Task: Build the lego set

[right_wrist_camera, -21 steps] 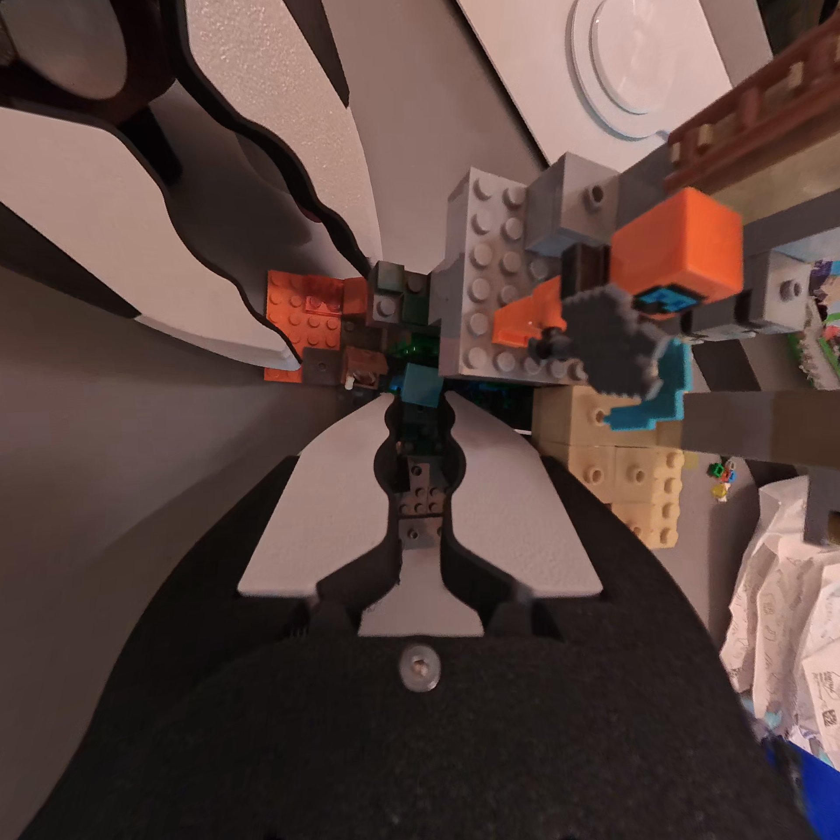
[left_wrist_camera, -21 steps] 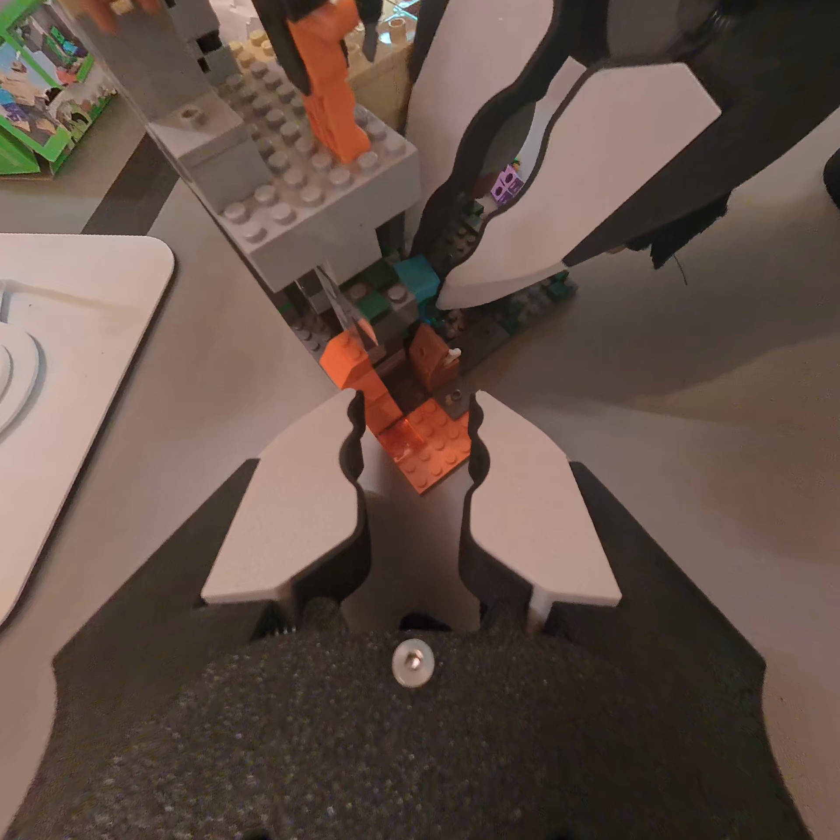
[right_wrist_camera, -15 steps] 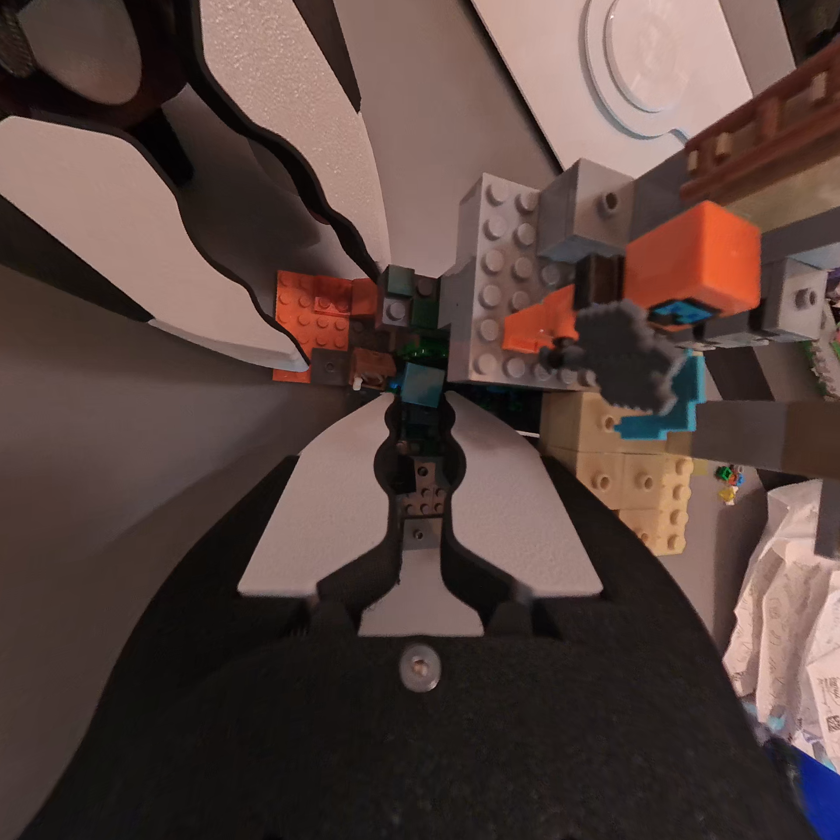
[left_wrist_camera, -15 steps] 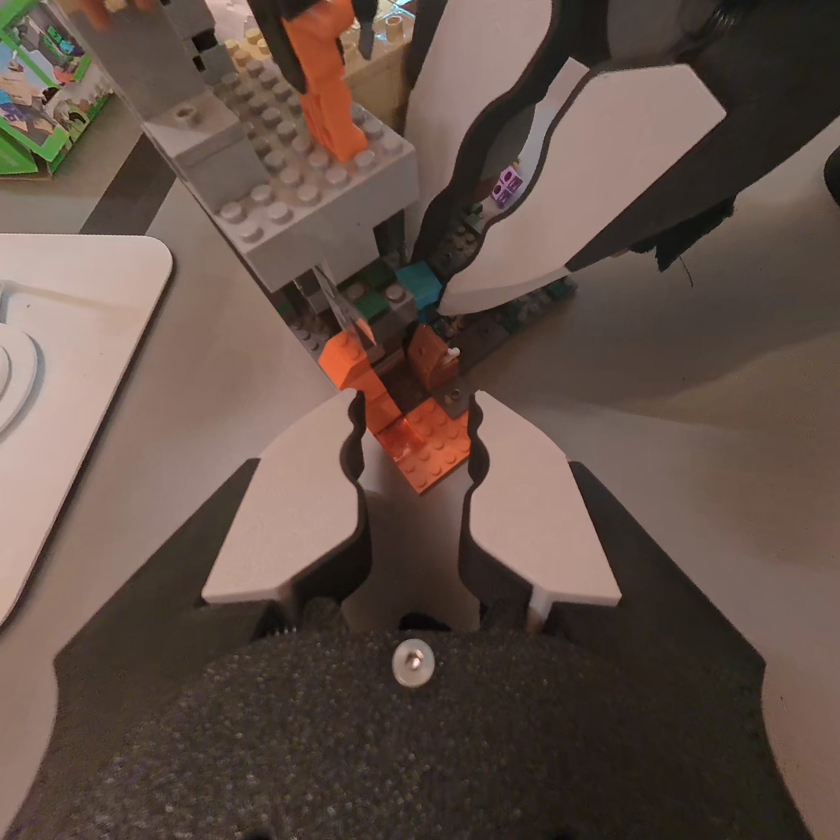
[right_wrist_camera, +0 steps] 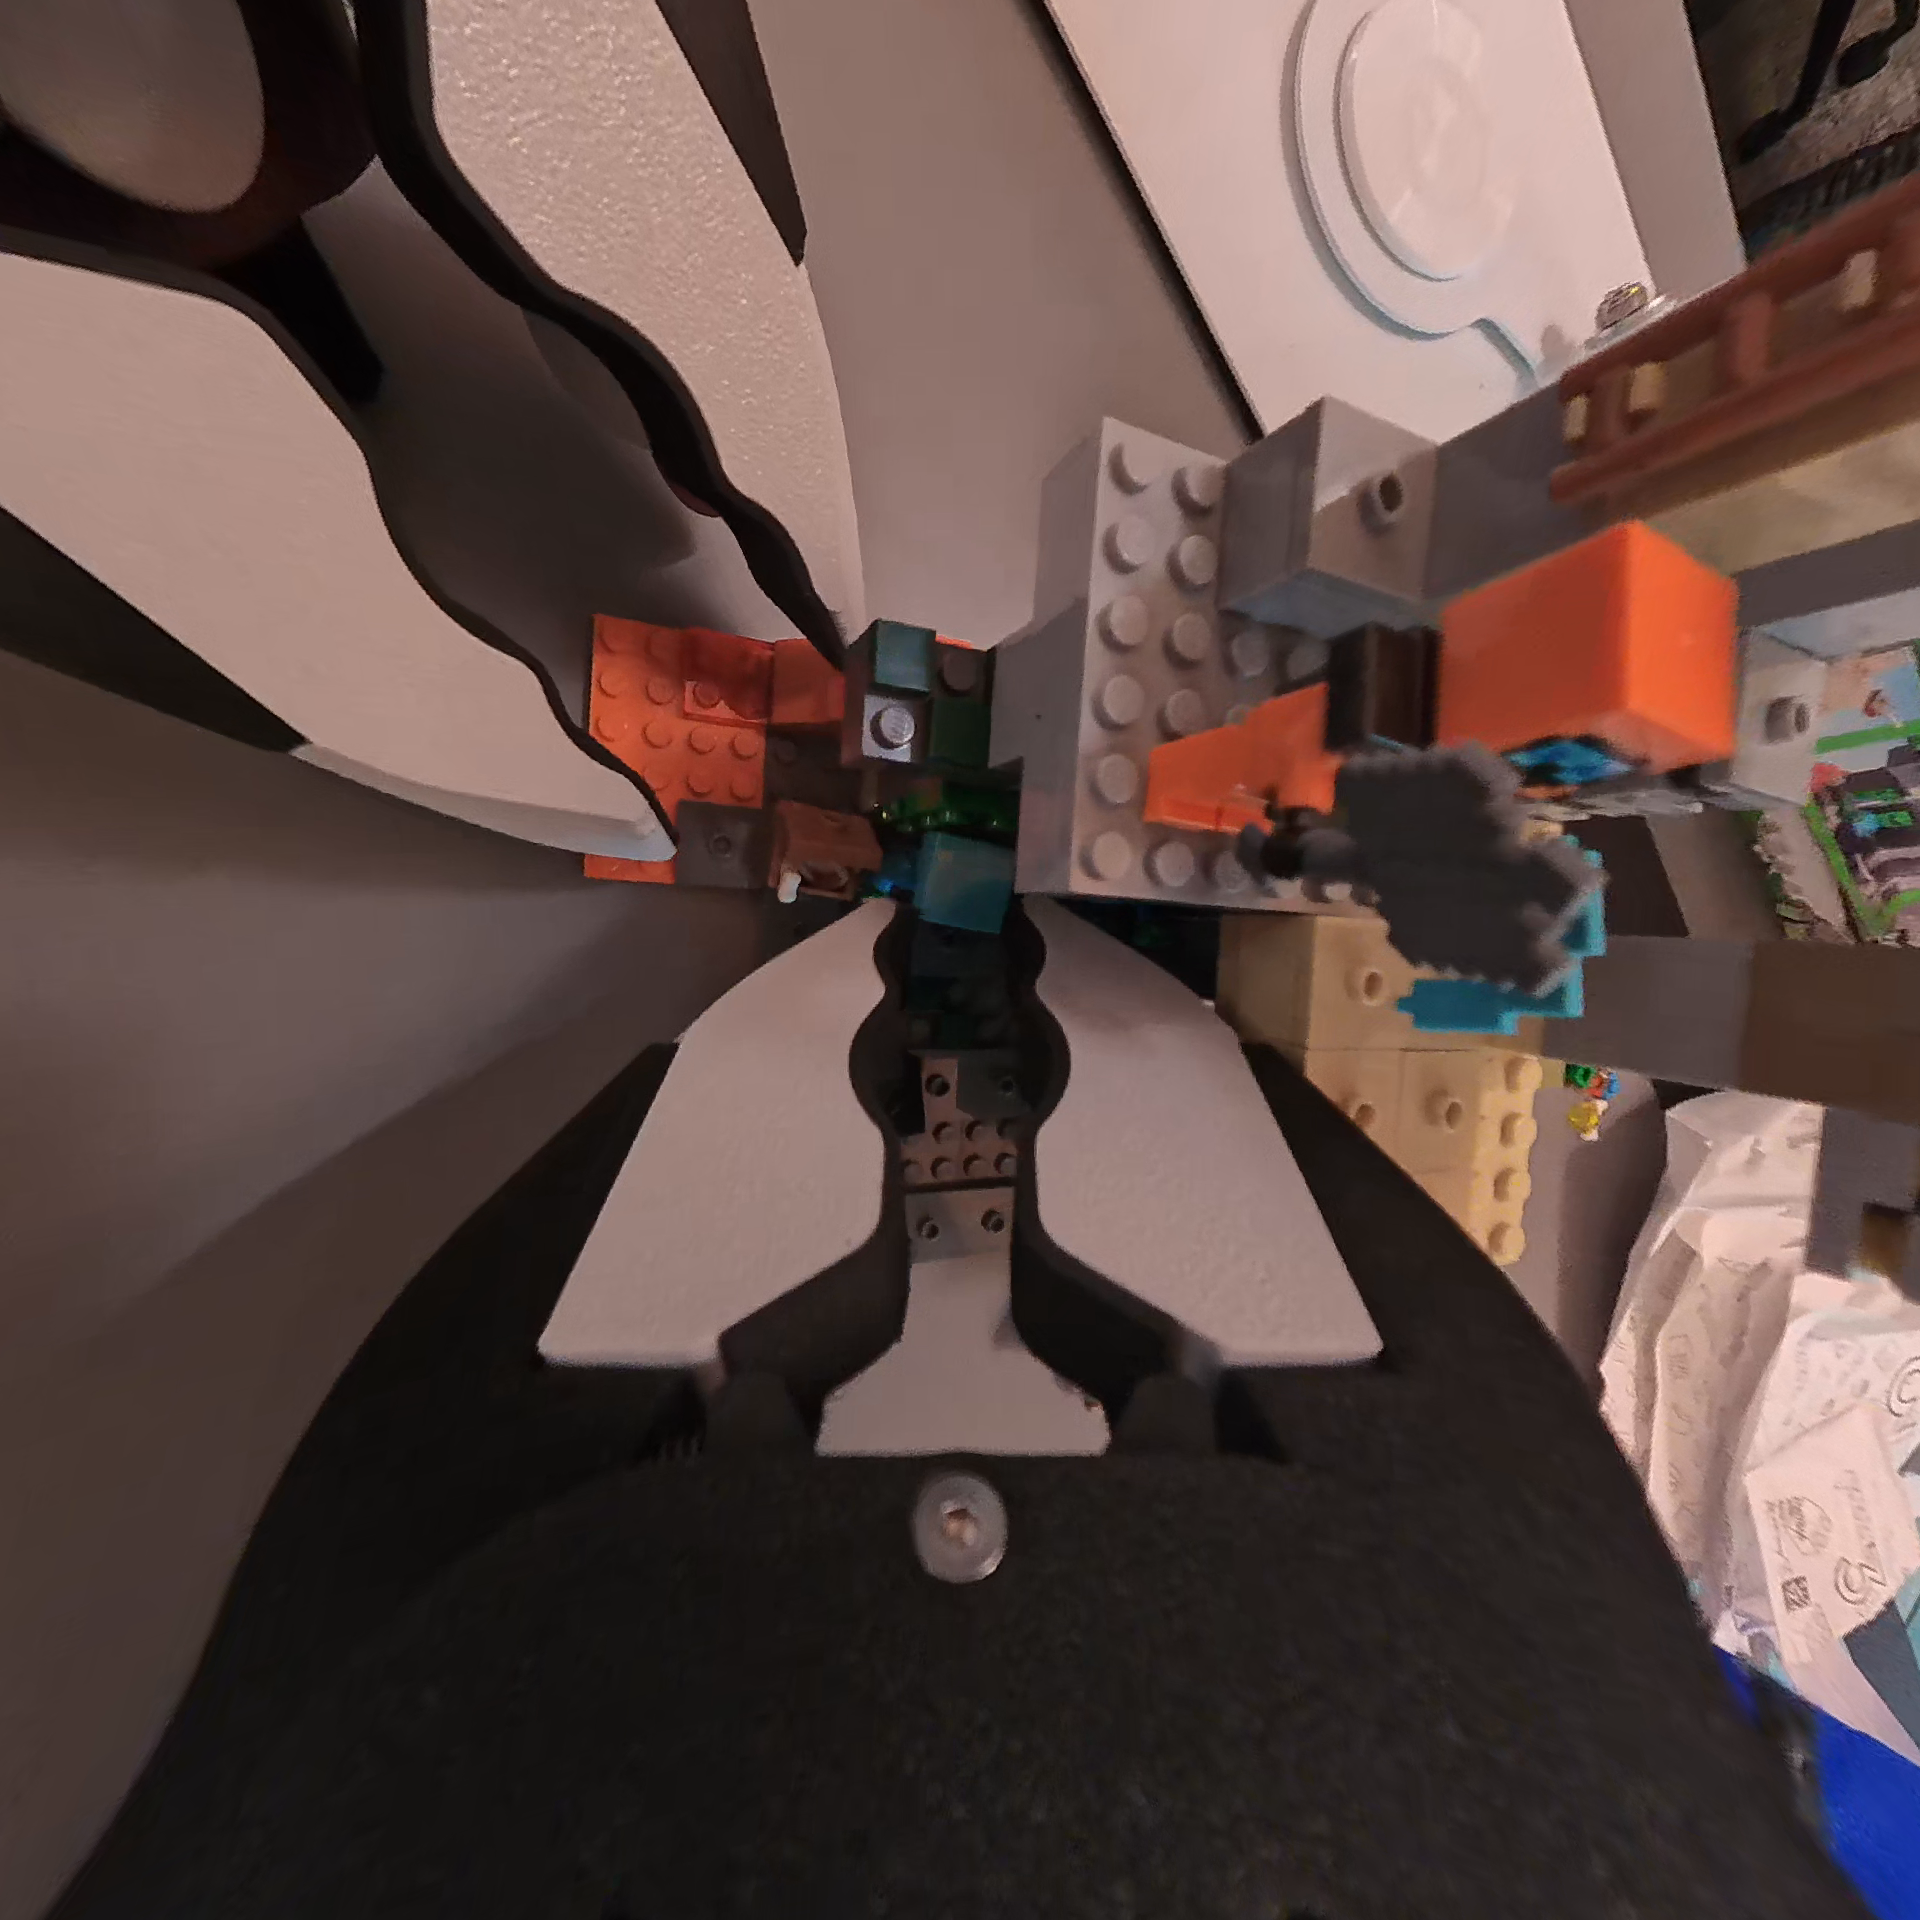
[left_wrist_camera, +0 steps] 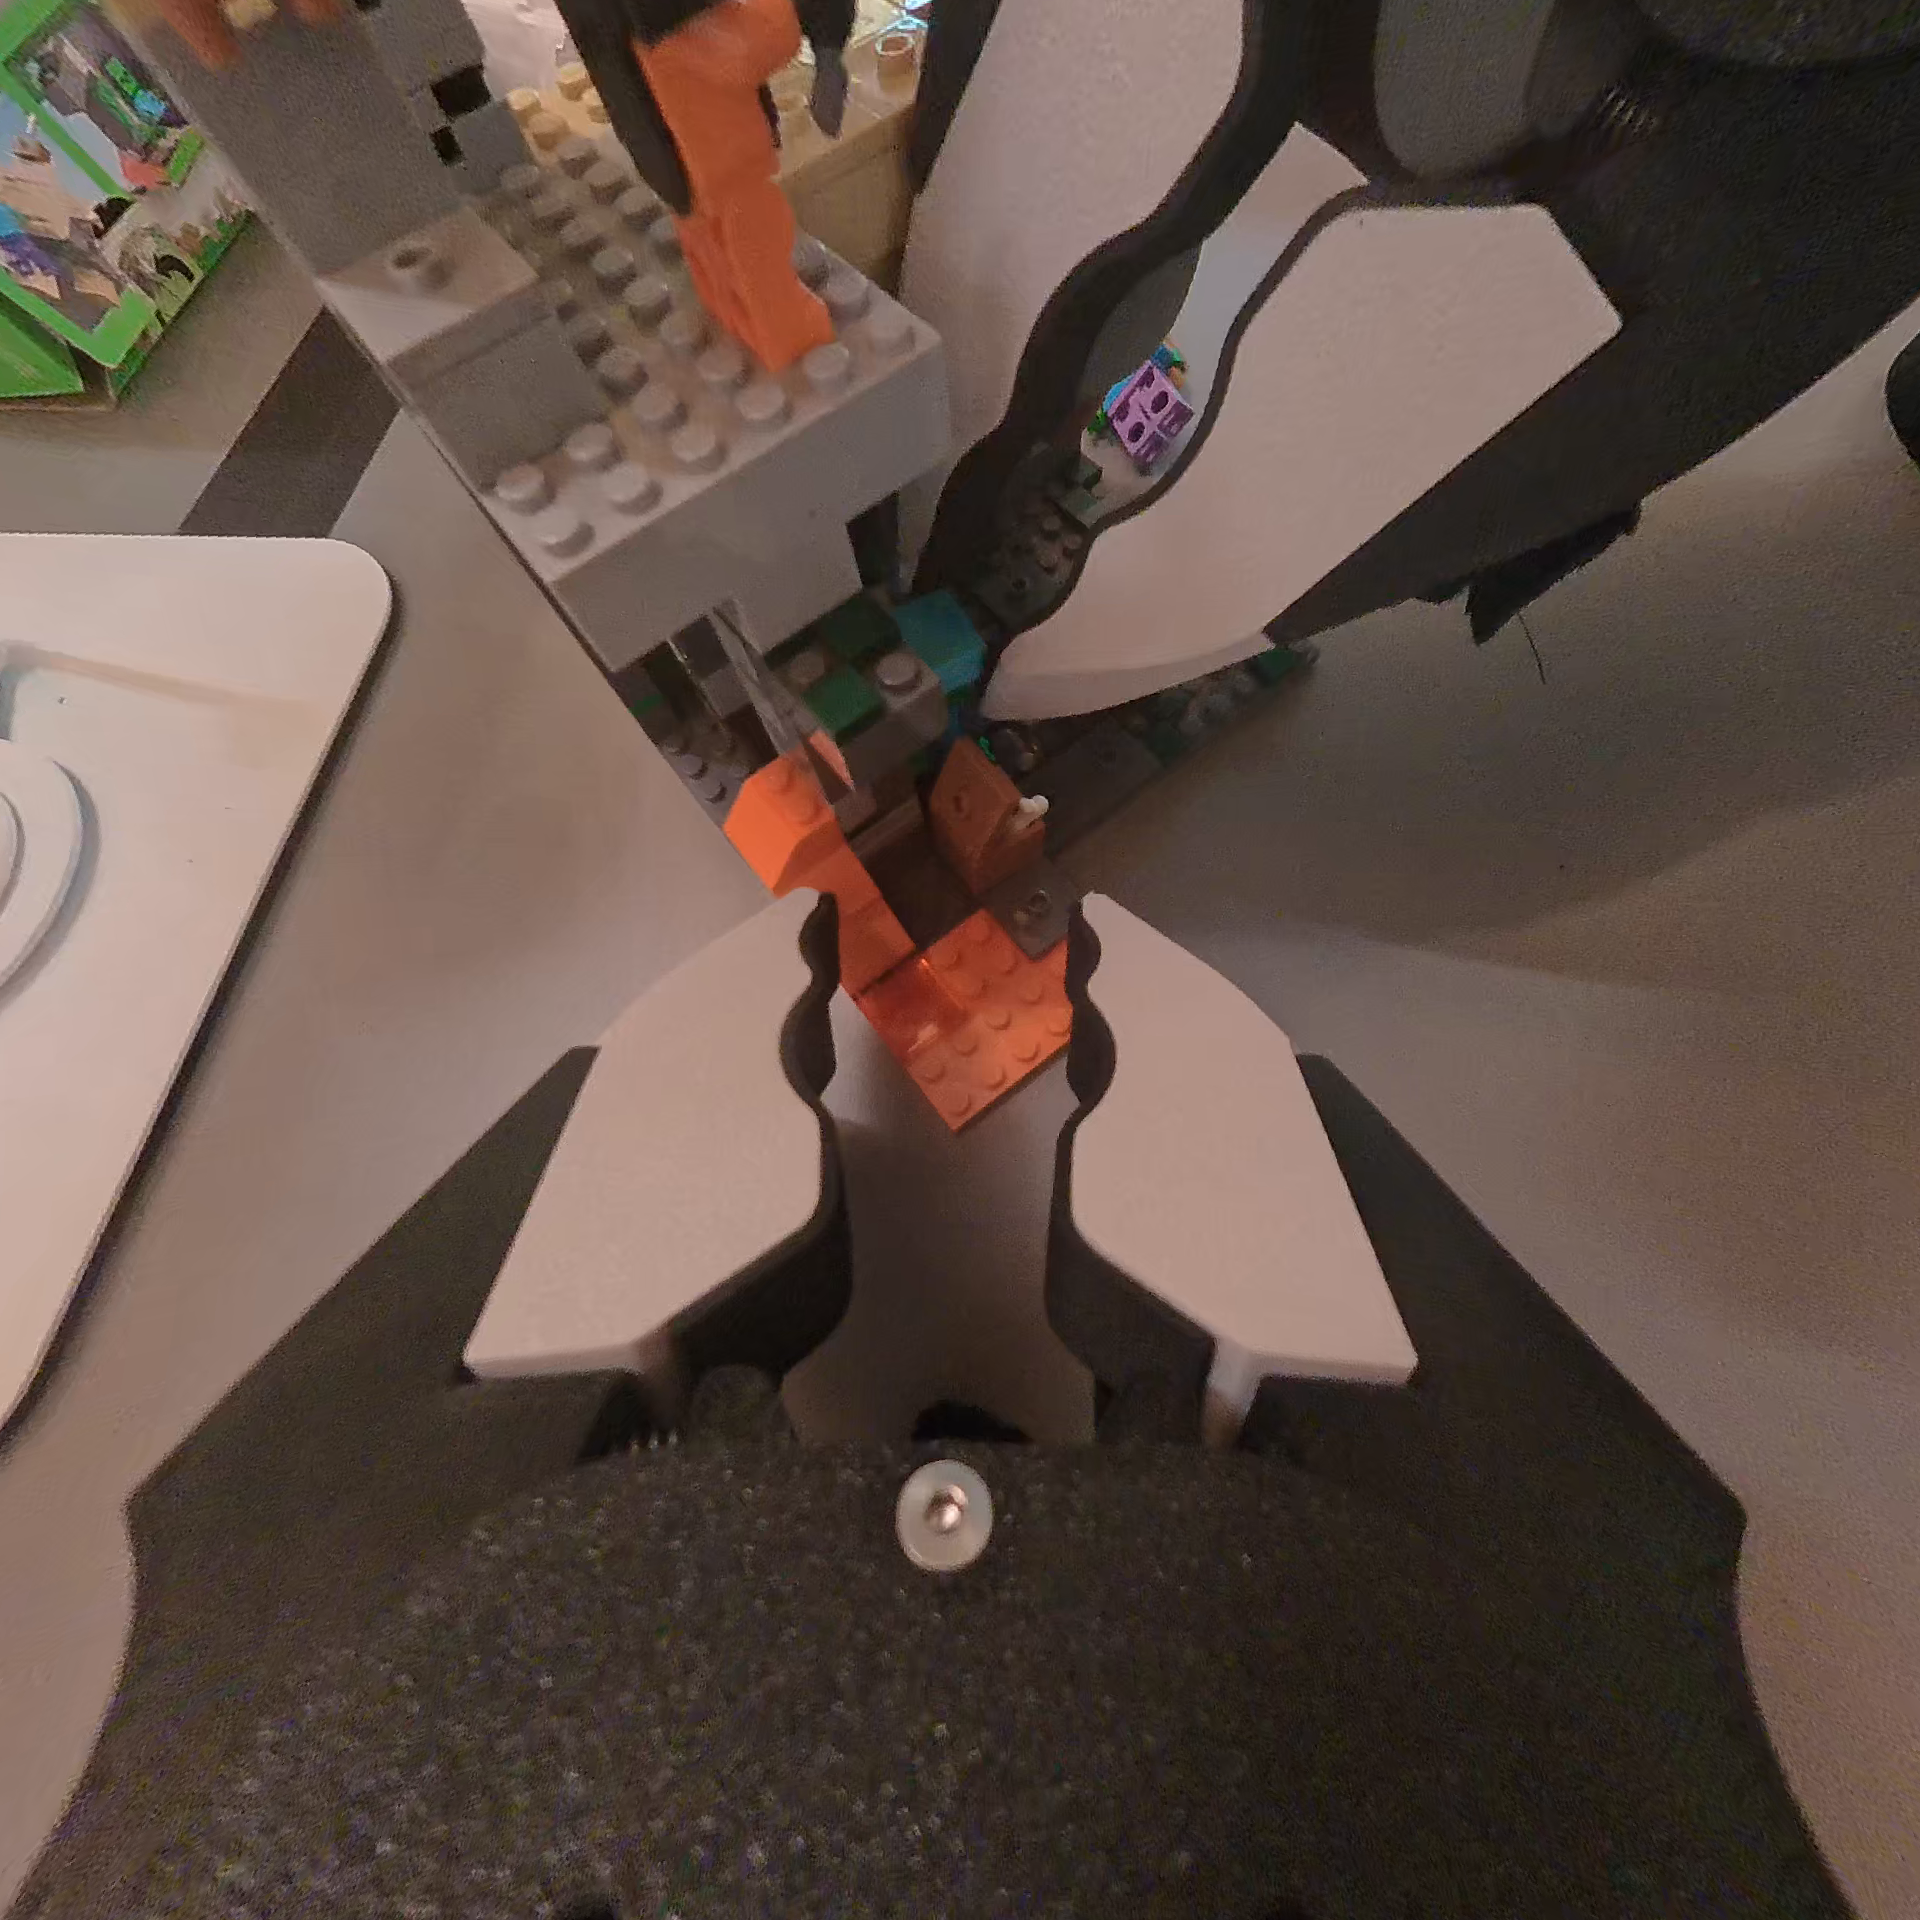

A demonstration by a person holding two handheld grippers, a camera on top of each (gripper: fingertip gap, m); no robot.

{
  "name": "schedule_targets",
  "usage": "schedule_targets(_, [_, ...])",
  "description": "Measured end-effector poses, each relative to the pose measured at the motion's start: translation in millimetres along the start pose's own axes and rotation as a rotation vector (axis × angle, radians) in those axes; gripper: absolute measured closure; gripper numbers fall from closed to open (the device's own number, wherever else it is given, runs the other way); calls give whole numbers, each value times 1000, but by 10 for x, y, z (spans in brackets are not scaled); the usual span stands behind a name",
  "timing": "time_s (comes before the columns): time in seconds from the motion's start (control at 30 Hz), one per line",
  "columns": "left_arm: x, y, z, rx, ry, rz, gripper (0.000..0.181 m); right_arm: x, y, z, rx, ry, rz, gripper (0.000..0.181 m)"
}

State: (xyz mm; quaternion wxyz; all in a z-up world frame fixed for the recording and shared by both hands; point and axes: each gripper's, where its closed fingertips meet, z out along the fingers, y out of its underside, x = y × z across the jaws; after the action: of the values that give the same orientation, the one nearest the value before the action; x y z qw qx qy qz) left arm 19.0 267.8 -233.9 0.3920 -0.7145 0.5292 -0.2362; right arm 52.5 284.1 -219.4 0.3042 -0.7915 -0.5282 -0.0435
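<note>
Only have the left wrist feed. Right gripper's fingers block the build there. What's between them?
Observer: Dark grey studded plates at the base of the lego build; the right gripper closes on both their edges.
Operator: The orange figure is cut off at the waist here. Holding anything?
Observer: Yes, a grey pixelated pickaxe, with a teal pickaxe behind it.
Operator: Anything past the build?
Observer: Crumpled paper bags lie beside the stack of tan bricks.

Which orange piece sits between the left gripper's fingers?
The flat studded orange plate at the model's base, lying on the table; the orange figure stands upright on the grey platform.
</note>
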Motion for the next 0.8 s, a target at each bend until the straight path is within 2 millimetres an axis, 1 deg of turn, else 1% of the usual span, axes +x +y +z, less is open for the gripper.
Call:
schedule_targets(0.03, [0,-2,1,1,0,-1,140,7,-7,-3,2,5,1,164])
schedule_targets(0.53, [43,-9,23,-5,5,9,140,34,-12,16,-14,28,-17,165])
schedule_targets(0.8, [12,-28,-4,11,-10,-2,142,34,-12,21,-25,13,-25,165])
